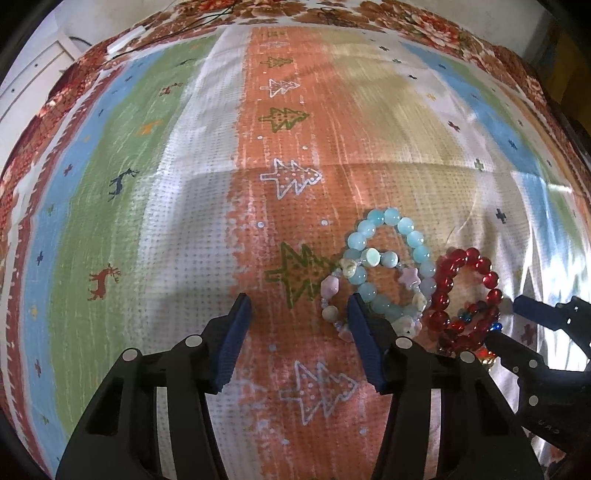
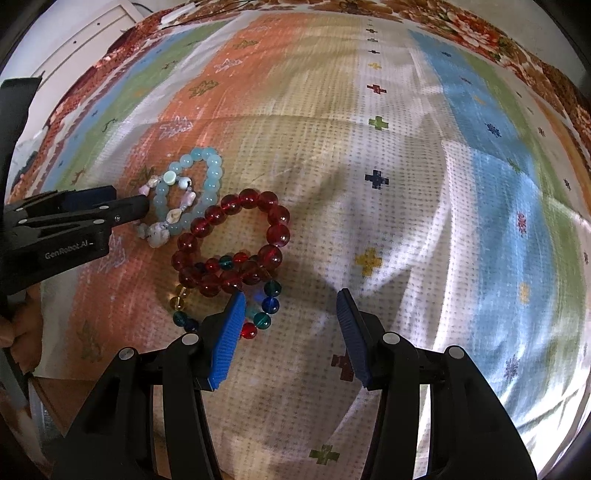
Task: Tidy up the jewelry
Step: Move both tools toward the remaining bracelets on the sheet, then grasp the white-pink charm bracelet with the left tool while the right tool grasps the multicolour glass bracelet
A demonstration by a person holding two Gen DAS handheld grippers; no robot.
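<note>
Four bead bracelets lie bunched on the striped cloth. In the left wrist view a light blue bracelet [image 1: 421, 254] overlaps a pastel shell-and-star bracelet [image 1: 330, 286], with a red bracelet [image 1: 443, 284] and a multicolour bracelet [image 1: 496, 326] to their right. My left gripper [image 1: 299, 301] is open over bare cloth, and its right finger covers the pastel bracelet's edge. My right gripper [image 2: 291, 295] is open too. Its left finger overlaps the multicolour bracelet [image 2: 271, 302], just below the red bracelet [image 2: 277, 232]. The light blue bracelet [image 2: 212, 173] and pastel bracelet [image 2: 157, 234] lie up-left, by the left gripper [image 2: 129, 201].
The striped cloth [image 1: 147, 221] with tree and deer prints covers a floral bedspread [image 1: 443, 26]. White furniture [image 2: 85, 40] stands beyond the far left corner. A hand [image 2: 14, 332] shows at the left edge of the right wrist view. The right gripper [image 1: 506, 321] is close by the red bracelet.
</note>
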